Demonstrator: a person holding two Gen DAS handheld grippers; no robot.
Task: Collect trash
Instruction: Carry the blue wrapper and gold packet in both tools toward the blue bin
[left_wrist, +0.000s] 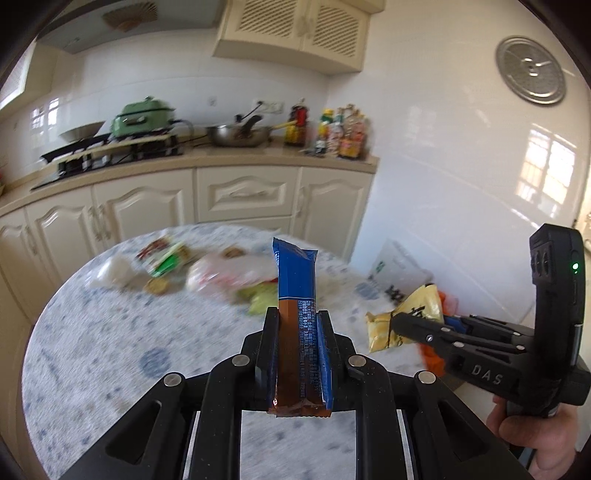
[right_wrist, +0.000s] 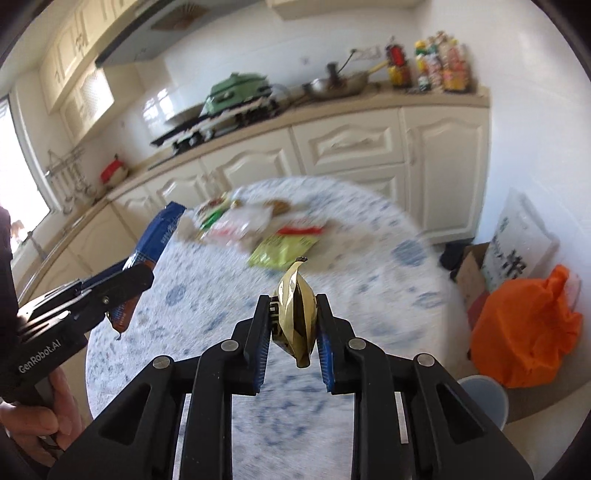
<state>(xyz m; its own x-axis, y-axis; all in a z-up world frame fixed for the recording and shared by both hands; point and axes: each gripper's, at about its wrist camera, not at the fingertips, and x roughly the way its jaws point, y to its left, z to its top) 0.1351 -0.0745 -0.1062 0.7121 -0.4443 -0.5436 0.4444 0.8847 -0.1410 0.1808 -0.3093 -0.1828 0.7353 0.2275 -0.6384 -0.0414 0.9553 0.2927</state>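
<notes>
Closest to the left wrist camera: left gripper (left_wrist: 297, 317), closed on a blue and brown snack wrapper (left_wrist: 295, 295). Wrapper clamped between the two fingers, long axis upright and running straight ahead out of the jaws, top end well past the fingertips, bottom end sticking out behind them. Held up off the round table (left_wrist: 110, 332), not touching it.

Closest to the right wrist camera: right gripper (right_wrist: 293, 306), closed on a crumpled gold packet (right_wrist: 295, 314). Packet pinched at its middle, pointed tip up and forward, also lifted off the table.

Off to the right of the left gripper and slightly ahead: the right gripper with its gold packet. Both roughly level, near each other, not touching.

Right of the right gripper and lower, on the floor beyond the table edge: an orange plastic bag (right_wrist: 524, 332), with a cardboard box (right_wrist: 471, 277) and a white sack (right_wrist: 517, 240) just behind it. Likely the drop place, judging by the task, and nearer the right gripper than the left. Mouth of the bag not clearly visible.

Ahead of both grippers, at the far side of the table: more litter, blurred, including a green packet (right_wrist: 282, 247) and a clear plastic bag (left_wrist: 225, 273). Still to be collected.
</notes>
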